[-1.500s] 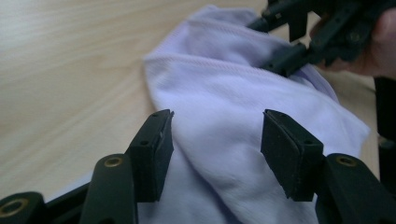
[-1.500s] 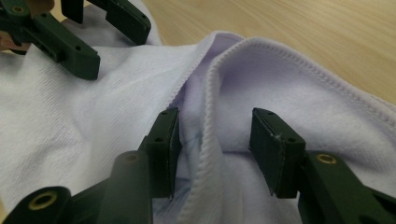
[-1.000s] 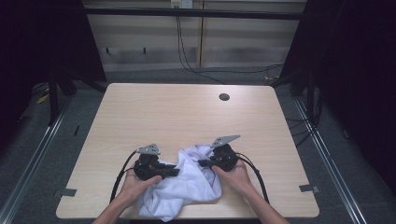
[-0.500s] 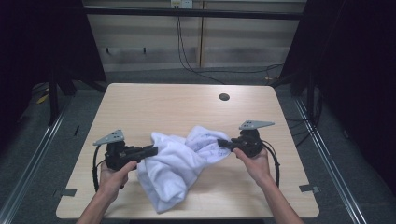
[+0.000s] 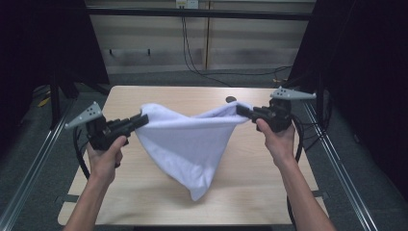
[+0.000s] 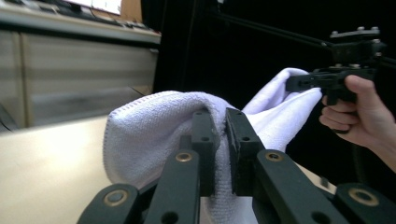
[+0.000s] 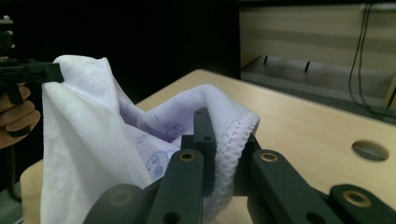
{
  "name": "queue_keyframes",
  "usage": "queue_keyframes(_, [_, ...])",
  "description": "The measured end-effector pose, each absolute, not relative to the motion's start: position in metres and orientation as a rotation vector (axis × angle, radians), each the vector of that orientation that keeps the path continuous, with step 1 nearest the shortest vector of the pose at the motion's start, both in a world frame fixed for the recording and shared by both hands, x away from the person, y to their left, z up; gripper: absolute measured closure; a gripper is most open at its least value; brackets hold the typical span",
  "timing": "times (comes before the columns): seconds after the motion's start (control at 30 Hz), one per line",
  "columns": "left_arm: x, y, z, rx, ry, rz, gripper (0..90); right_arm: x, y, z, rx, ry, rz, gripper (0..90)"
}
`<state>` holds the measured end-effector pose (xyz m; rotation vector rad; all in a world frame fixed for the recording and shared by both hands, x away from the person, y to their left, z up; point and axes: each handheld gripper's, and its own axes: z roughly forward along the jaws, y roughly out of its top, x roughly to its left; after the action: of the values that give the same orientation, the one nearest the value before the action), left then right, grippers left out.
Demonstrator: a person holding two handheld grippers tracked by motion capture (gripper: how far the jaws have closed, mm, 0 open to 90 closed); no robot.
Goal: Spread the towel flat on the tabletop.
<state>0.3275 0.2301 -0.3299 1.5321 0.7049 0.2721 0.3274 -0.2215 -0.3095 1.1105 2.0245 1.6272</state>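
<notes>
Towel: white towel (image 5: 185, 144) slung above the table (image 5: 269, 187), tail hanging toward it.
Left gripper (image 5: 139, 120): clamped on one top corner.
Right gripper (image 5: 243, 111): pinching the other corner.
Surroundings: round hole (image 5: 231, 99) just behind the towel's top edge.
Change: previously bunched on the tabletop; now lifted, hands wider apart.

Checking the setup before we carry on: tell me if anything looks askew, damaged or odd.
Nothing damaged or spilled. The white terry-cloth towel hangs unevenly between the left tool and right tool, sagging to a point near the light wooden table, with one corner bunched at each grip rather than spread flat.
</notes>
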Motion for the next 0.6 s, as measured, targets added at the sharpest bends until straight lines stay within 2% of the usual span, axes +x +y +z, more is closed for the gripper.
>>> queue_keyframes(0.07, [0.332,0.231,-0.322,1.527,0.705,0.285,83.4,0.330,-0.220,-0.304,1.112,2.005,1.621,85.7])
queue_keyframes(0.1, [0.343,0.233,-0.305,1.508,0.716,0.318,83.4,0.338,-0.216,-0.289,1.094,1.982,1.617,85.6])
queue_keyframes(0.2, [0.351,0.236,-0.292,1.468,0.721,0.308,83.3,0.349,-0.212,-0.275,1.068,1.973,1.612,85.3])
queue_keyframes(0.4, [0.365,0.241,-0.253,1.420,0.725,0.422,83.3,0.380,-0.202,-0.234,1.050,1.895,1.569,84.7])
queue_keyframes(0.5, [0.357,0.243,-0.249,1.422,0.679,0.454,83.3,0.374,-0.201,-0.223,0.975,1.823,1.629,84.7])
queue_keyframes(0.6, [0.348,0.242,-0.258,1.463,0.666,0.466,83.2,0.365,-0.201,-0.228,0.953,1.834,1.633,84.7])
